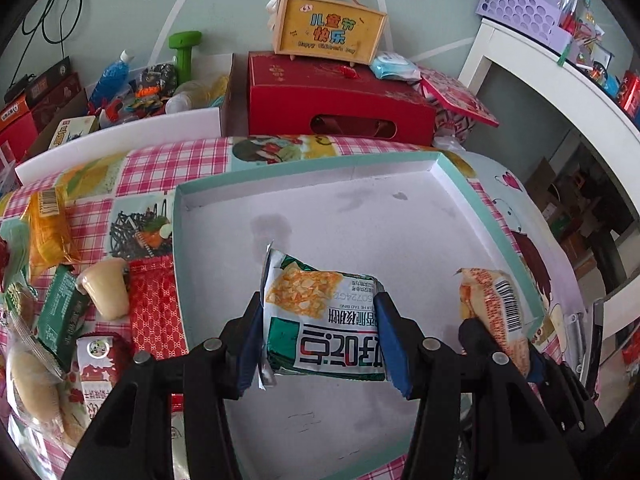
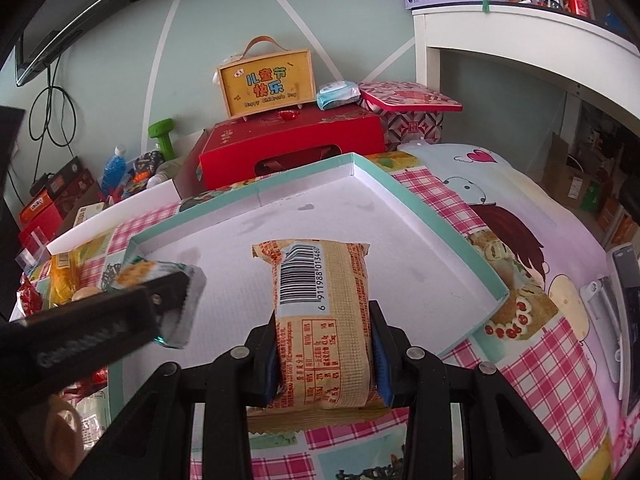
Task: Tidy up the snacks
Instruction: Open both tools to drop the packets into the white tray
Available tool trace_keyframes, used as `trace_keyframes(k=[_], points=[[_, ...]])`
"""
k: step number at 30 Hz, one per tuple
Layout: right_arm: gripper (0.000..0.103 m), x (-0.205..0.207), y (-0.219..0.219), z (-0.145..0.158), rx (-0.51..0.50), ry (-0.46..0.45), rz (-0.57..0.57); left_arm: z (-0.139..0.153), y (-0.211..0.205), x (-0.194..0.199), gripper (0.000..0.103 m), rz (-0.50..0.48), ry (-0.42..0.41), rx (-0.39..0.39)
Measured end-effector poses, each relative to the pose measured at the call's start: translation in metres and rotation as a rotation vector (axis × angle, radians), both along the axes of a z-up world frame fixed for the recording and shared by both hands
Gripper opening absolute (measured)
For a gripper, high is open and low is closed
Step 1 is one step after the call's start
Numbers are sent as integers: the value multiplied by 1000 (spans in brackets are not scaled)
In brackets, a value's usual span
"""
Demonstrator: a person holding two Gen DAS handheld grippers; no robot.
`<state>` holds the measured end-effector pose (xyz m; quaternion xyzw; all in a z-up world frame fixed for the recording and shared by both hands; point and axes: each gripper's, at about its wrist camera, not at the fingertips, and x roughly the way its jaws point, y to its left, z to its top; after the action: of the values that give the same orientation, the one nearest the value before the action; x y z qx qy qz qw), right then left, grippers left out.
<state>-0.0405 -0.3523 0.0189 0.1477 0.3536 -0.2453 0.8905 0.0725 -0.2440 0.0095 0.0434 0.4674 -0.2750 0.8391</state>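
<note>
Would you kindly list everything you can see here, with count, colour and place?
Shallow box: one, teal rim, white inside, on checked tablecloth.
Green-white snack packet: one, in left gripper, over the box.
Orange barcode snack packet: one, in right gripper, over the box's near edge.
Loose snacks: several, mixed colours, left of box.
Red gift box: one, behind table.
Yellow case: one, atop red gift box.
Left gripper: black, blue pads.
Right gripper: black.

**Two packets held over the tray**

A green-and-white packet (image 1: 320, 320) with a picture of yellow crackers sits flat between the left gripper's (image 1: 320, 344) pads, over the white tray (image 1: 304, 184) with its teal rim. An orange packet (image 2: 324, 320), barcode side up, stands clamped lengthwise in the right gripper (image 2: 326, 354), above the tray's near edge.
</note>
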Motion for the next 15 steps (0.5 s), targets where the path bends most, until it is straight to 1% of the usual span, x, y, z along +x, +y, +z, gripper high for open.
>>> trace_keyframes(k=[5, 9, 10, 11, 12, 14, 15], points=[[39, 2, -4, 0, 7, -28, -8, -9, 0, 5, 55, 10, 11, 9], [39, 7, -4, -5, 16, -20, -6, -12, 1, 8, 55, 24, 8, 9], [40, 9, -4, -7, 14, -16, -4, -12, 1, 9, 56, 27, 11, 7], [40, 9, -4, -8, 14, -14, -5, -13, 2, 10, 62, 32, 16, 4], [43, 10, -4, -9, 18, -9, -2, -13, 3, 11, 70, 39, 21, -1], [47, 10, -5, -10, 27, 4, -3, -14, 6, 11, 73, 51, 27, -3], [56, 9, -7, -11, 31, 7, -8, -14, 7, 11, 73, 55, 31, -1]])
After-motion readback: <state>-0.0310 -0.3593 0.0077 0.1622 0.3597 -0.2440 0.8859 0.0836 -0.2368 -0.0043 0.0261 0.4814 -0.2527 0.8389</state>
